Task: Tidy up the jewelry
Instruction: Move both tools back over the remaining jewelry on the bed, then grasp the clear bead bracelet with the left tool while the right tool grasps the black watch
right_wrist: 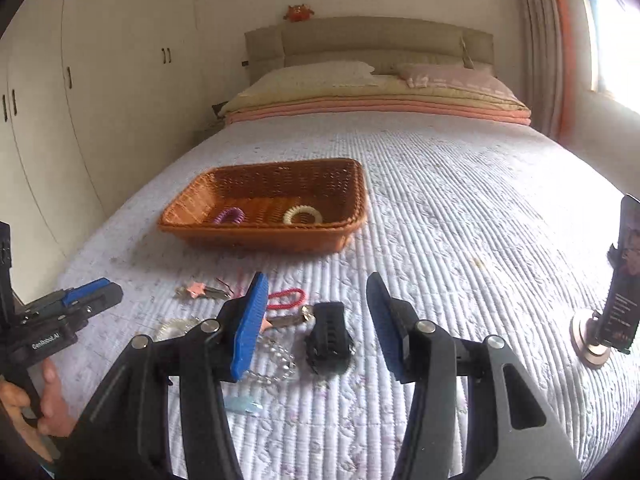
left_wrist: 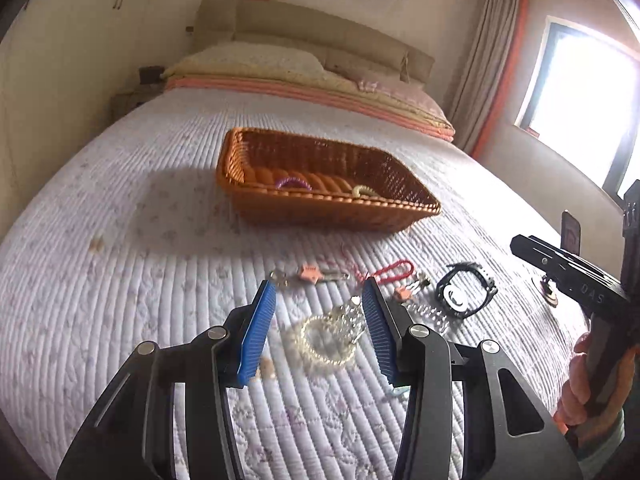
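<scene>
On a ribbed quilted bedspread (left_wrist: 160, 240), the left gripper (left_wrist: 320, 324) hangs with ridged blue pads apart, empty, above a pearly bead bracelet (left_wrist: 324, 344). The right gripper (right_wrist: 316, 320), likewise apart and empty, frames a black watch (right_wrist: 328, 338). A rectangular woven basket (right_wrist: 256, 236) lies beyond.

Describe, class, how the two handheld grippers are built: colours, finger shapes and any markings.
Each gripper, left and right, has black angular linkage arms with silver round pivot pins and flat blue ribbed finger pads. White lettering marks each gripper's black body, seen from the other's camera.
</scene>
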### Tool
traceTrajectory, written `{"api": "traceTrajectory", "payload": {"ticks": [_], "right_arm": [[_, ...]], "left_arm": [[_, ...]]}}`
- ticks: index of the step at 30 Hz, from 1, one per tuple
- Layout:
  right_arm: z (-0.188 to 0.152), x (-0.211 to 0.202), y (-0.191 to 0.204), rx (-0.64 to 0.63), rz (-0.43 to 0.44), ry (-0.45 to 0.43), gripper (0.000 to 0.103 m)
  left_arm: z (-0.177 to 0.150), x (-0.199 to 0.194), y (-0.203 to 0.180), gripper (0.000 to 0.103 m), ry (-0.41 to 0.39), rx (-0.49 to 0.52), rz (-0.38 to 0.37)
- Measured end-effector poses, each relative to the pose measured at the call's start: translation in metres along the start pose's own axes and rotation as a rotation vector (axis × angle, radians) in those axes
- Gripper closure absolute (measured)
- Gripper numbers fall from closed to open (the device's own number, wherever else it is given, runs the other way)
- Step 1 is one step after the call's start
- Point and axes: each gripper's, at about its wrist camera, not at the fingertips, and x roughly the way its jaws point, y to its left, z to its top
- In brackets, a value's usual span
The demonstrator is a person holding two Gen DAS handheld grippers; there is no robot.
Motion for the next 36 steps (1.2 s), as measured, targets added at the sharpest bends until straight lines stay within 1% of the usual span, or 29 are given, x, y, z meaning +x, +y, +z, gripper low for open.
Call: {"api": "traceTrajectory", "payload": {"ticks": [1,2,4,7,10,15,19,24,27,28,30,32,34,36], "right_arm": [[-0.006,0.005,-0.001,0.004,-0.007,0.019,0.055],[-0.012,0.007,-0.002,0.009,-0.007,0.03,0.055],[-0.019,0.014,-0.003,0.003,-0.029,0.052,0.055],[-0.023,0.025,-0.004,-0.017,-0.053,0.095,0.055],[-0.024,0.04,-0.009,-0.008,-0.055,0.143,0.055],[-0.03,0.047,-0.021,0.016,-0.057,0.142,0.056],[-0.032,0.046,-0.039,0.053,-0.074,0.139,0.057],[-0.033,0.059,-0.058,0.091,-0.083,0.193,0.061],[-0.033,0.072,-0.065,0.11,-0.036,0.249,0.061],[-0.033,0.076,-0.067,0.106,-0.027,0.27,0.061],[-0.033,0.08,-0.069,0.11,-0.051,0.28,0.061],[-0.031,0.079,-0.076,0.147,-0.009,0.273,0.061],[-0.029,0.071,-0.08,0.17,0.04,0.244,0.061],[-0.026,0.061,-0.08,0.157,0.043,0.208,0.061]], "left_arm": [[-0.005,0.005,0.002,0.061,0.011,-0.006,0.007],[-0.01,0.012,0.004,0.065,0.029,-0.012,0.011],[-0.017,0.022,0.008,0.07,0.059,-0.024,0.012],[-0.021,0.036,0.011,0.07,0.092,-0.037,0.022],[-0.022,0.043,0.011,0.07,0.113,-0.039,0.024],[-0.024,0.049,0.01,0.07,0.142,-0.043,0.033],[-0.025,0.058,0.004,0.07,0.167,-0.014,0.079],[-0.026,0.062,-0.013,0.07,0.176,0.071,0.161],[-0.028,0.063,-0.019,0.075,0.176,0.109,0.187],[-0.028,0.063,-0.02,0.079,0.176,0.114,0.187],[-0.029,0.062,-0.021,0.082,0.172,0.114,0.189],[-0.029,0.061,-0.019,0.084,0.164,0.102,0.18],[-0.029,0.059,-0.014,0.084,0.154,0.082,0.158],[-0.029,0.058,-0.009,0.084,0.148,0.059,0.134]]}}
